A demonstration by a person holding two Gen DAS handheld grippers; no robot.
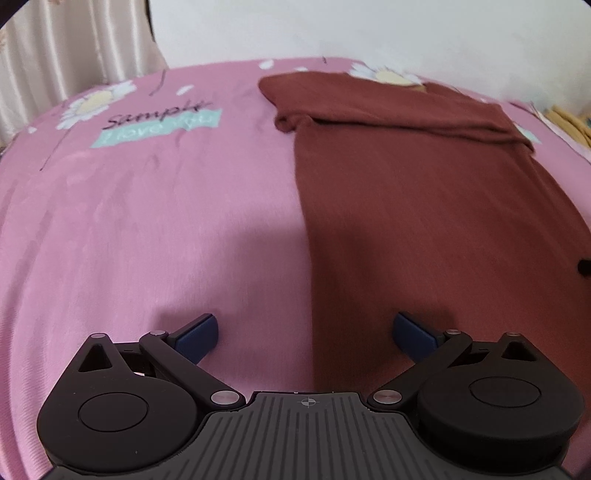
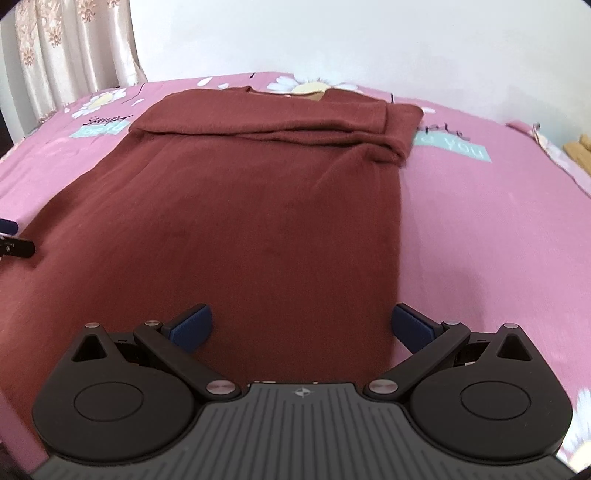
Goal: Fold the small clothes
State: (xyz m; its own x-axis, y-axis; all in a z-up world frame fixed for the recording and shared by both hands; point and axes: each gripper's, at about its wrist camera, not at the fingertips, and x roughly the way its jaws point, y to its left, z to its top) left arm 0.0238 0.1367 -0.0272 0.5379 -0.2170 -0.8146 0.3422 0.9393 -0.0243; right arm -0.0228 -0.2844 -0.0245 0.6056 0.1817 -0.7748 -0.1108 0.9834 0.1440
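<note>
A rust-red knit garment (image 2: 258, 206) lies flat on the pink bed sheet (image 2: 480, 240), its sleeves folded across the far end near the collar. In the left wrist view the same garment (image 1: 424, 192) fills the right half. My left gripper (image 1: 306, 334) is open over the garment's left edge, one blue pad above the sheet and the other above the cloth. My right gripper (image 2: 302, 326) is open over the garment's right edge near its hem, nothing between its fingers. The left gripper's fingertip (image 2: 11, 236) shows at the far left of the right wrist view.
The pink sheet (image 1: 147, 221) has daisy prints and a teal label with script lettering (image 1: 159, 123). A cream curtain (image 2: 62, 48) hangs at the back left and a white wall (image 2: 332, 33) runs behind the bed. Some yellow cloth (image 2: 580, 151) lies at the bed's far right.
</note>
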